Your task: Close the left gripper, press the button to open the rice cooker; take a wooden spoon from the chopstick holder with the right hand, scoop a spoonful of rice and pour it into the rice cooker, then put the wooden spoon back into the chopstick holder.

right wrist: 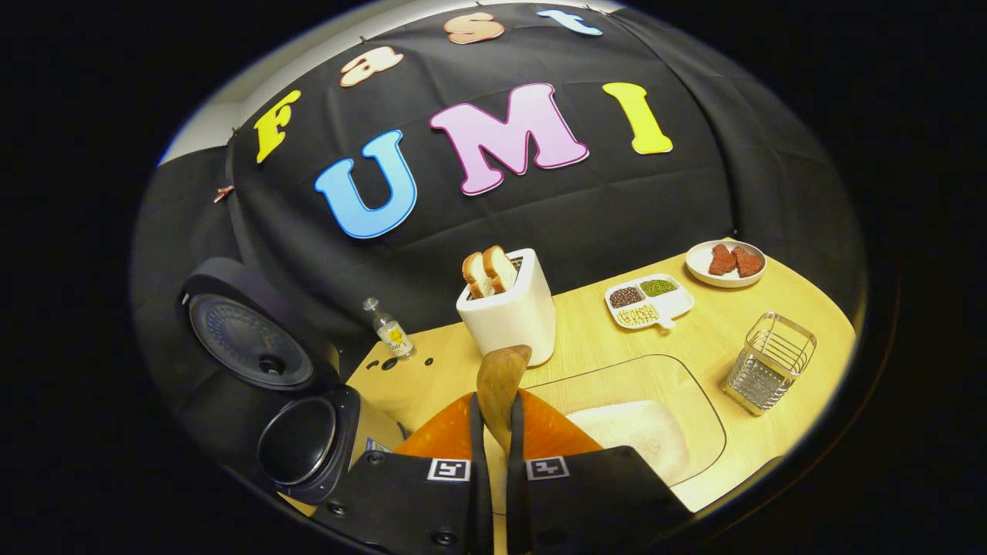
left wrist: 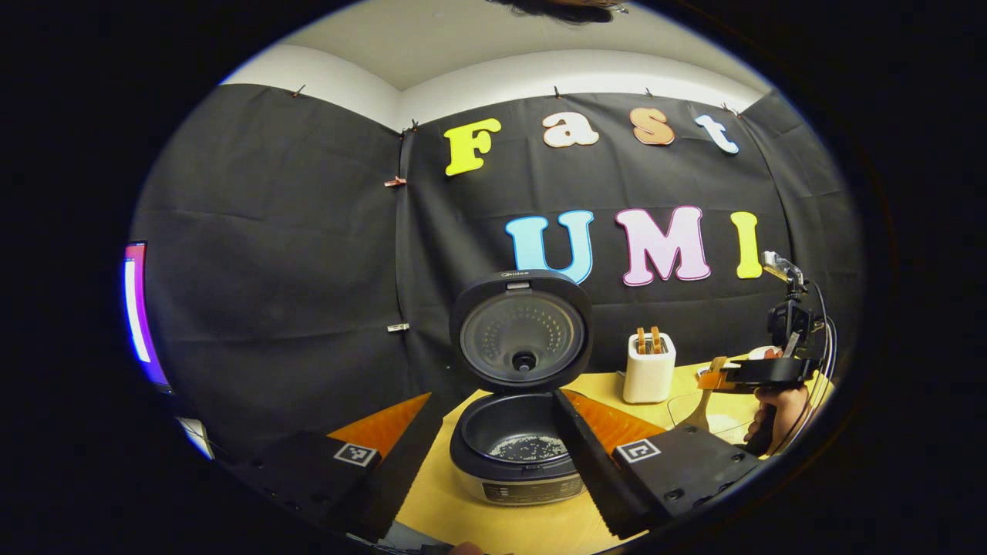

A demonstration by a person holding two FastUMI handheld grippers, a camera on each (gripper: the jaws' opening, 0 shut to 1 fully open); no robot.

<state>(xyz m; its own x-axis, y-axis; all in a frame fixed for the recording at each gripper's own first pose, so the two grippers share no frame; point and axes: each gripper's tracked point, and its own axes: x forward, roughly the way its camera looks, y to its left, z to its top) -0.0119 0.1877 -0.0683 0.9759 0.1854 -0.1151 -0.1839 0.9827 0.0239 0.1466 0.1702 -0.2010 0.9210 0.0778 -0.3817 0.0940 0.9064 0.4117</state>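
Wooden spoon (right wrist: 501, 385) sits clamped between the right hand-held gripper (right wrist: 493, 432) fingers, its bowl just above the clear tray of rice (right wrist: 632, 428) on the desk (right wrist: 717, 339), with the wire chopstick holder (right wrist: 771, 362) standing apart to one side. Left hand-held gripper (left wrist: 493, 432) hangs wide, framing the rice cooker (left wrist: 517, 439), whose lid is up and pot holds some grains. Judging by this, opening and fetching are done; pouring and returning remain.

Booth is dim w/ dark walls. Table (right wrist: 694, 347) glows warm yellow, lit from above. Pics sharp in middle; edges bend & blur.
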